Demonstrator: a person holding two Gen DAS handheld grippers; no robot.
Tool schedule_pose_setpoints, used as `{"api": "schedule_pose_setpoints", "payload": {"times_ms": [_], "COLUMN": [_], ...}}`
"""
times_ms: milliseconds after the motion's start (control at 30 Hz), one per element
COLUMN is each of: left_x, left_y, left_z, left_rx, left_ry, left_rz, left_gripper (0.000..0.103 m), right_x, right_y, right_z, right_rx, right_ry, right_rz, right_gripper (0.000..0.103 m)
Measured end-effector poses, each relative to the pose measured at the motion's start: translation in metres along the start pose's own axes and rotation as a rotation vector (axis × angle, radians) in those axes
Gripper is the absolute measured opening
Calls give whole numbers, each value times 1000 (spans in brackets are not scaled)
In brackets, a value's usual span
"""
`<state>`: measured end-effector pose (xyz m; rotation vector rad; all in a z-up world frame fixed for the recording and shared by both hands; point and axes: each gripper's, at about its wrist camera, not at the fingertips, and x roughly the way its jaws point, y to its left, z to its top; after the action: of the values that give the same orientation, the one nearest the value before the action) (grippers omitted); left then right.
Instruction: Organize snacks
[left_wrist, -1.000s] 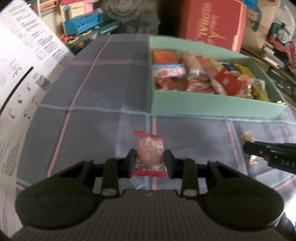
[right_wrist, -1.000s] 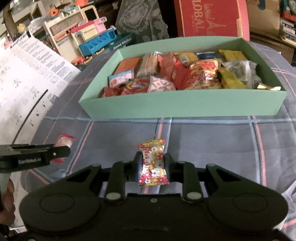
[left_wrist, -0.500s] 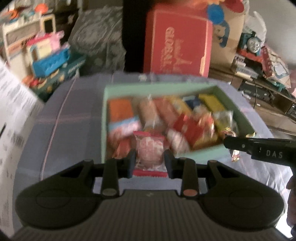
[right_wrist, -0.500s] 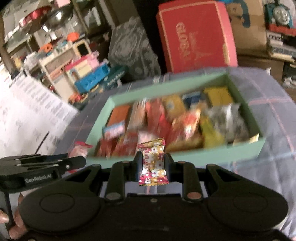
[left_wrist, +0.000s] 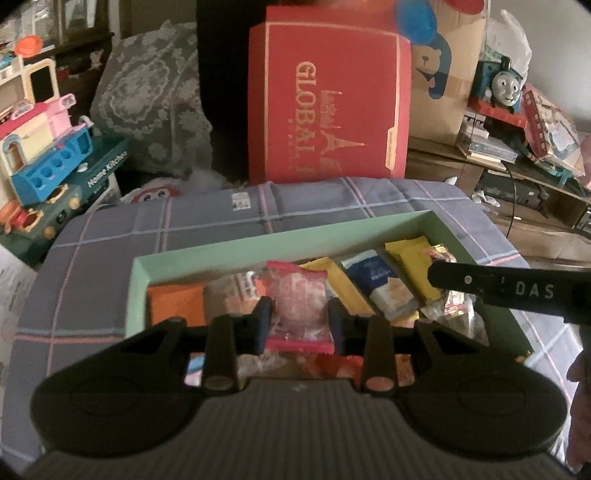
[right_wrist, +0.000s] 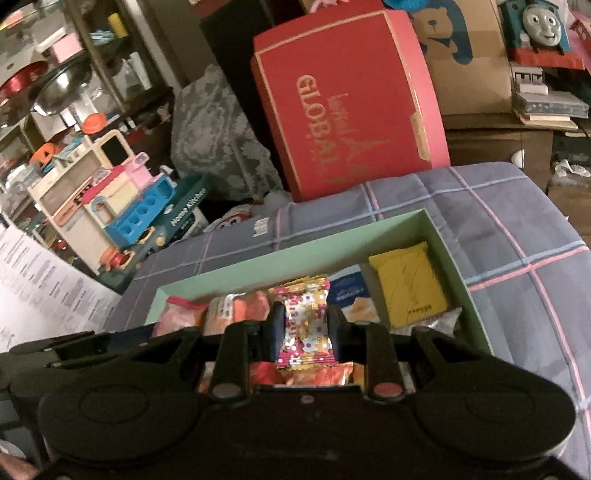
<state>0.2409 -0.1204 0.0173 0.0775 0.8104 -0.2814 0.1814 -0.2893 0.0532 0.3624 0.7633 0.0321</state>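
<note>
Pretty far along by the look of it: the green box (left_wrist: 140, 291) on the plaid-covered counter (left_wrist: 110, 236) is already crammed with packets. Two left to drop. Left gripper (left_wrist: 297, 318) has its fingers clamped on a pink candy (left_wrist: 297, 308), right gripper (right_wrist: 306, 325) on a flowery candy (right_wrist: 304, 325). Both hover over the box, angled down.
</note>
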Motion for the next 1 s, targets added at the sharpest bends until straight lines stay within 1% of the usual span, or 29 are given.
{"api": "schedule_pose_setpoints", "payload": {"times_ms": [33,133,167,200,233,267,300,333,400,633,800,1000], "left_x": [6,25,30,36,40,42,42,43,44,38,22,-9], "left_y": [-1,-4,-4,-5,-4,-2,-1,0,2,3,2,-3], "left_z": [2,7,8,9,10,10,9,7,3,-12,-19,-26], "left_rx": [4,23,29,32,27,19,11,4,-6,1,-4,-1], "left_ry": [4,16,19,27,34,30,24,23,35,81,83,67], "left_rz": [0,10,22,45,66,81,92,96,96,111,117,115], "left_gripper": [32,34,36,53,75,82,91,97,102,103,103,103], "right_x": [7,20,24,26,28,27,27,27,29,24,11,-13], "right_y": [-2,-1,-1,0,0,0,1,2,3,7,12,16], "right_z": [3,7,10,11,11,11,10,10,8,-4,-15,-28], "right_rx": [7,20,27,35,42,46,46,40,32,26,3,9], "right_ry": [2,-4,-8,-12,-21,-39,-54,-53,-34,1,19,24], "right_rz": [-2,-7,-5,-5,-10,-17,-22,-21,-19,-30,-35,-36], "right_gripper": [25,30,42,54,82,102,103,103,103,103,103,103]}}
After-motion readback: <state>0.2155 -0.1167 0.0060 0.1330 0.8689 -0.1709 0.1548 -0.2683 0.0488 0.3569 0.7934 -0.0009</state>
